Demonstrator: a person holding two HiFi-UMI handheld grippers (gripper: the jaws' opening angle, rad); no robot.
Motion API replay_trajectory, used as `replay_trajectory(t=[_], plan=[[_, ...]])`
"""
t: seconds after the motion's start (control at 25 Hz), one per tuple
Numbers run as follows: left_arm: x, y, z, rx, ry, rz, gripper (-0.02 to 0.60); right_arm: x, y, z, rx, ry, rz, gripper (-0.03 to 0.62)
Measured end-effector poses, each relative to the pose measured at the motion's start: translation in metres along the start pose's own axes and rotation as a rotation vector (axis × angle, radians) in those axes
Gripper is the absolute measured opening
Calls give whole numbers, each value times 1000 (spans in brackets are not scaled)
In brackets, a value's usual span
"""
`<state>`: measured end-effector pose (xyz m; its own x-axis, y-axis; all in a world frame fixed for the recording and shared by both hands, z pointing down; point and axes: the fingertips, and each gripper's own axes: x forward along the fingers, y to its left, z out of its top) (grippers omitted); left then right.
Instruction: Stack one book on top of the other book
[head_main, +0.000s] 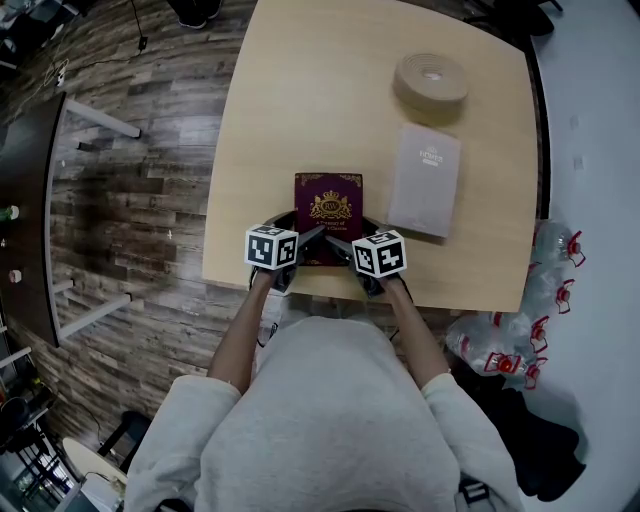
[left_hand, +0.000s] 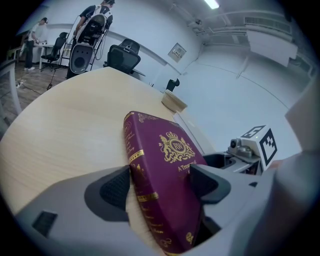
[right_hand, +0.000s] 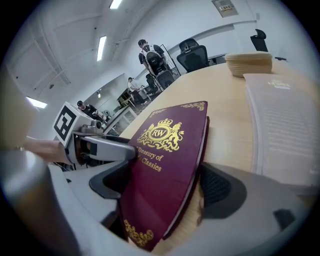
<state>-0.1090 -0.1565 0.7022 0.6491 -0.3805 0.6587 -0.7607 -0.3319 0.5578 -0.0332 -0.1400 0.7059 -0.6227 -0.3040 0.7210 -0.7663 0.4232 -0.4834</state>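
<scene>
Maroon is the colour of the gold-crested hardback book (head_main: 328, 208), which is gripped at its near end from both sides: the left tongs (left_hand: 160, 185) are clenched on the corner by its spine, and the right tongs (right_hand: 165, 185) are clenched on the corner by its page edge. This book is found at the near edge of the pale wooden worktop (head_main: 290, 110), with its front cover turned upward and its near end seemingly tilted a little off the surface. A pale grey book (head_main: 426, 180) is laid flat to its right, apart from it, and a round beige roll (head_main: 430, 82) is seen just beyond that grey book.
</scene>
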Motion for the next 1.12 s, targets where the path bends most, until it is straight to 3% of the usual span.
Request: replay_trajectory(t=[1.12], plan=[[-4, -3, 4, -10, -48, 52, 368, -8, 2, 1, 10, -13, -39, 383]])
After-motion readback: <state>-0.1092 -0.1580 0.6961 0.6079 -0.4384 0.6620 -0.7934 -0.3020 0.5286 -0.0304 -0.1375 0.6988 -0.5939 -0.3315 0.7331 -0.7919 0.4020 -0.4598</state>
